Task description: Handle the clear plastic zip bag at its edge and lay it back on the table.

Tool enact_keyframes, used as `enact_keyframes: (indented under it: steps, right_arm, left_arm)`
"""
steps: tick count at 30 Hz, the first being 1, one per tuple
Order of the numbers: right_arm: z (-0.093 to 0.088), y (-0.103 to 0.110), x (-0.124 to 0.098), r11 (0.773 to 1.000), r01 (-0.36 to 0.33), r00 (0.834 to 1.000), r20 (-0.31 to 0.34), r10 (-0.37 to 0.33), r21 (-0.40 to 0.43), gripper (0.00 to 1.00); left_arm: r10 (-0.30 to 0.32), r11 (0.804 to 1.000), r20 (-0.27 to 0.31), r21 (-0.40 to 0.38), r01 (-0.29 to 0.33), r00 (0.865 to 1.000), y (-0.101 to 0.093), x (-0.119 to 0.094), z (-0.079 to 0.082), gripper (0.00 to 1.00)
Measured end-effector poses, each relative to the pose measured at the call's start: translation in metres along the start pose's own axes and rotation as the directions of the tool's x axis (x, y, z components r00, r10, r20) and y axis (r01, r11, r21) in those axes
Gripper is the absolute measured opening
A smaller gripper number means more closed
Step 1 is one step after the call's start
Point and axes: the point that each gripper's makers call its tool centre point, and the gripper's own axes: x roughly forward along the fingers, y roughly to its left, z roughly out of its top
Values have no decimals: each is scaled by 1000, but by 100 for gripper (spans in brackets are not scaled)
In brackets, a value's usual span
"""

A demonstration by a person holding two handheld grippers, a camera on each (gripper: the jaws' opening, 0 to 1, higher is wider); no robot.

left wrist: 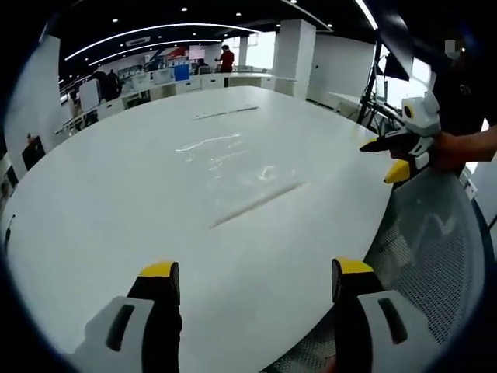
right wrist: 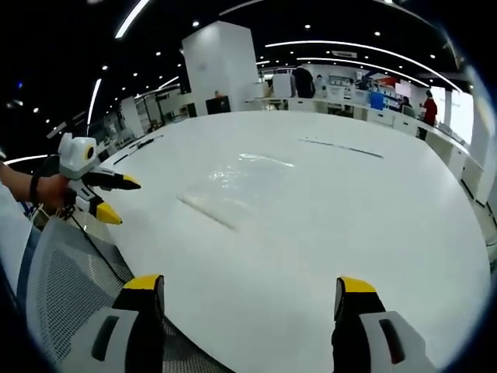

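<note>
While both grippers [left wrist: 256, 272] [right wrist: 252, 287] hover spread and empty, the zip bag [left wrist: 233, 159] lies flat mid-table [left wrist: 116, 225], well ahead of each.

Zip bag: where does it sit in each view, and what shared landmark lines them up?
Left gripper view: clear zip bag lies flat on the white table, just above centre.
Right gripper view: zip bag left of centre, mid-height.
Shared landmark: the thin dark strip lying beyond the bag.
</note>
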Motion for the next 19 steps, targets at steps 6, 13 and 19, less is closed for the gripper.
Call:
enact_keyframes:
  steps: [6,13,19]
  right_arm:
    - [0,0,-1,1000,7,1000,4,-7,7,91]
    - [1,1,-1,1000,9,1000,7,-9,6,91]
    - [1,4,-3,1000,5,1000,4,-5,3,91]
  left_arm:
    - [3,1000,-5,5,-3,1000,0,0,-1,79]
    - [12,1000,-4,-2,-12,1000,3,1,-2,78]
    - [26,1000,4,-16,-25,1000,5,0,-3,78]
